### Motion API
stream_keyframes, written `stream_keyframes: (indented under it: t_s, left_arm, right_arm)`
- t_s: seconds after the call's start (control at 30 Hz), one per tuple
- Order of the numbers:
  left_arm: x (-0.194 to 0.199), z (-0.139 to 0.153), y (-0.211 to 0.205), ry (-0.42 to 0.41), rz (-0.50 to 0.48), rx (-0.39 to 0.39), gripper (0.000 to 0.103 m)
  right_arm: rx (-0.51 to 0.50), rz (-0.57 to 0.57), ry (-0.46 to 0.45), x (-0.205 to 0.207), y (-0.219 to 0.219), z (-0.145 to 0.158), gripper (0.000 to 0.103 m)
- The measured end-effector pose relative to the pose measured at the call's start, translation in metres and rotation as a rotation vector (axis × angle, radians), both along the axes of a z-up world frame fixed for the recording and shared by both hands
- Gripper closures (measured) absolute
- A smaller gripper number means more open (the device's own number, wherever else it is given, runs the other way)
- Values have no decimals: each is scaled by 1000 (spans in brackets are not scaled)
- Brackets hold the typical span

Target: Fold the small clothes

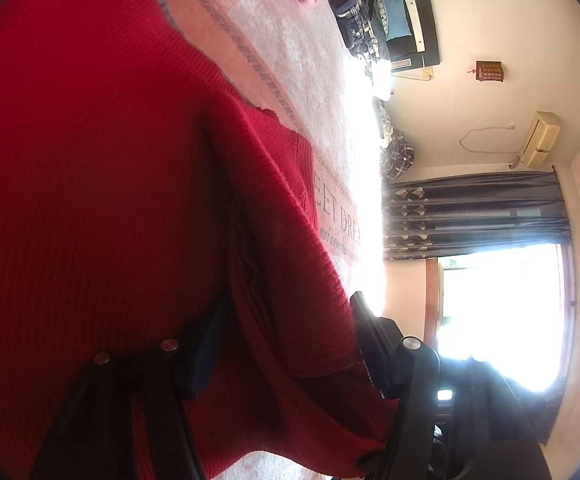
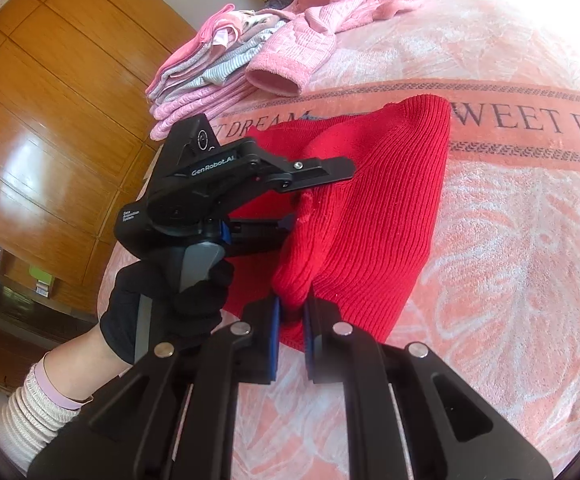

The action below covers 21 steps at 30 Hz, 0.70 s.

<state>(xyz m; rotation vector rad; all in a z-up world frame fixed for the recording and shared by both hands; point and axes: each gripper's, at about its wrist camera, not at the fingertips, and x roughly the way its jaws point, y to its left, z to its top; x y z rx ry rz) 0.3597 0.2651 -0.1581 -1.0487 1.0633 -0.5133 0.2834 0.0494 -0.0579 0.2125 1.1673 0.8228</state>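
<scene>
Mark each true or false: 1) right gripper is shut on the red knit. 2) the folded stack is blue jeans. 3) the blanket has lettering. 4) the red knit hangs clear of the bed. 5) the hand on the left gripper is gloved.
1) True: the right gripper pinches the red knit.
2) False: the folded stack is pink and grey garments.
3) True: the blanket has printed lettering.
4) False: it lies largely on the blanket.
5) True: a black-gloved hand holds the left gripper.
</scene>
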Motion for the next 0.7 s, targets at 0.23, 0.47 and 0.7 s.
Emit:
stream_keyframes:
  t_s: [0.23, 0.47, 0.7]
  left_arm:
    - [19, -5, -7, -50, -18, -37, 63]
    - [11, 6, 6, -136, -5, 13, 82]
    - [-4, 50, 30, -275, -5, 55, 84]
  right_arm:
    - [16, 14, -12, -6, -4, 5, 95]
    - [11, 45, -3, -8, 11, 0, 96]
    - [34, 103, -29, -18, 47, 16, 96]
